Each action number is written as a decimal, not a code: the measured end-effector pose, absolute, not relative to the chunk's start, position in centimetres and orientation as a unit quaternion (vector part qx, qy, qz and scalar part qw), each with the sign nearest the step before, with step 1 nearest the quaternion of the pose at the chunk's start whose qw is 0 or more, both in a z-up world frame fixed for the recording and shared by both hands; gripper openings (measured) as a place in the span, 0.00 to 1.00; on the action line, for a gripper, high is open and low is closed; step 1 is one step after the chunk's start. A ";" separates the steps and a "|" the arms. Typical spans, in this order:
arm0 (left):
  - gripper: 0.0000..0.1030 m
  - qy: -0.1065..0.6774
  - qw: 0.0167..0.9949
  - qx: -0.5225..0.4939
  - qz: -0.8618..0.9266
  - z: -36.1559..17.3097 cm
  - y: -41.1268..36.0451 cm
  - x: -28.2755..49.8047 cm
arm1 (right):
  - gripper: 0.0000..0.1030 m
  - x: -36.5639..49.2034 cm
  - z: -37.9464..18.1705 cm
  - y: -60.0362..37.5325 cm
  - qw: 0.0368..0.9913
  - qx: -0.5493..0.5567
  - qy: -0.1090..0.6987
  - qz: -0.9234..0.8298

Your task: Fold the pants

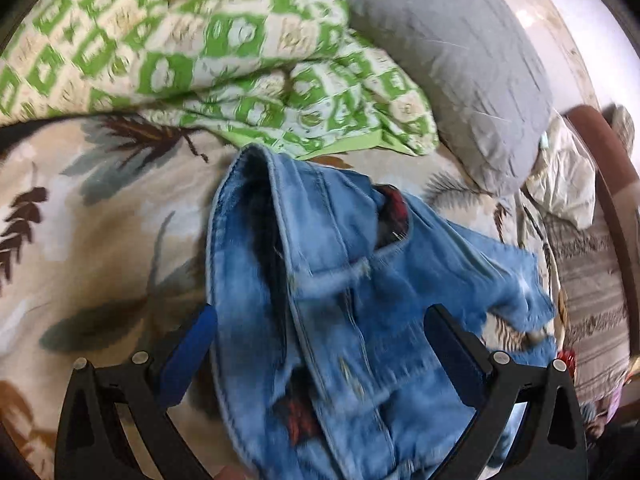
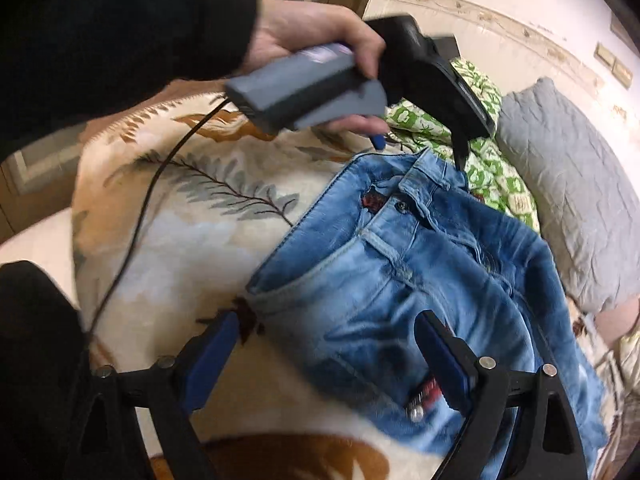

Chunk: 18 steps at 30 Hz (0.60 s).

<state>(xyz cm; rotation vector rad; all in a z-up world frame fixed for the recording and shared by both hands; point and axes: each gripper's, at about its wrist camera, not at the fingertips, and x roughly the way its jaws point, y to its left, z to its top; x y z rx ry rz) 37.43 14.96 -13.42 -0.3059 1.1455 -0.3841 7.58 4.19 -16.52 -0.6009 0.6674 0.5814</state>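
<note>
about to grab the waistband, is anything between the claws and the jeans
Nothing visible is. The jeans lie on top of the leaf-print blanket, with both open claws, left and right, directly over the denim. The green quilt and grey pillow sit beyond the waistband.

A cream blanket (image 1: 100, 240) printed with grey and brown fern leaves is covering the bed, showing again in the right wrist view (image 2: 180, 240). A green-and-white patterned quilt (image 1: 208, 52) is lying bunched at the far side, its edge resting on the blanket. A grey pillow (image 1: 452, 64) is lying just beside the quilt, touching it, against the pale wall (image 2: 500, 20). A crumpled cream cloth (image 1: 568, 172) is sitting near the pillow's lower corner. A thin black cable (image 2: 144, 216) is trailing across the blanket.
</note>
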 end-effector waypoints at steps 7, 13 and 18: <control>0.53 0.534 0.817 -0.117 -0.187 -14.3 13.8 38.7 | 0.52 10.6 -16.8 4.2 0.885 -0.248 0.321 0.230; 0.13 0.540 0.814 -0.093 -0.194 -13.8 13.3 38.9 | 0.19 10.5 -16.4 4.4 0.888 -0.235 0.324 0.229; 0.11 0.531 0.819 -0.059 -0.207 -11.8 13.6 38.2 | 0.16 8.9 -14.7 6.4 0.885 -0.224 0.316 0.258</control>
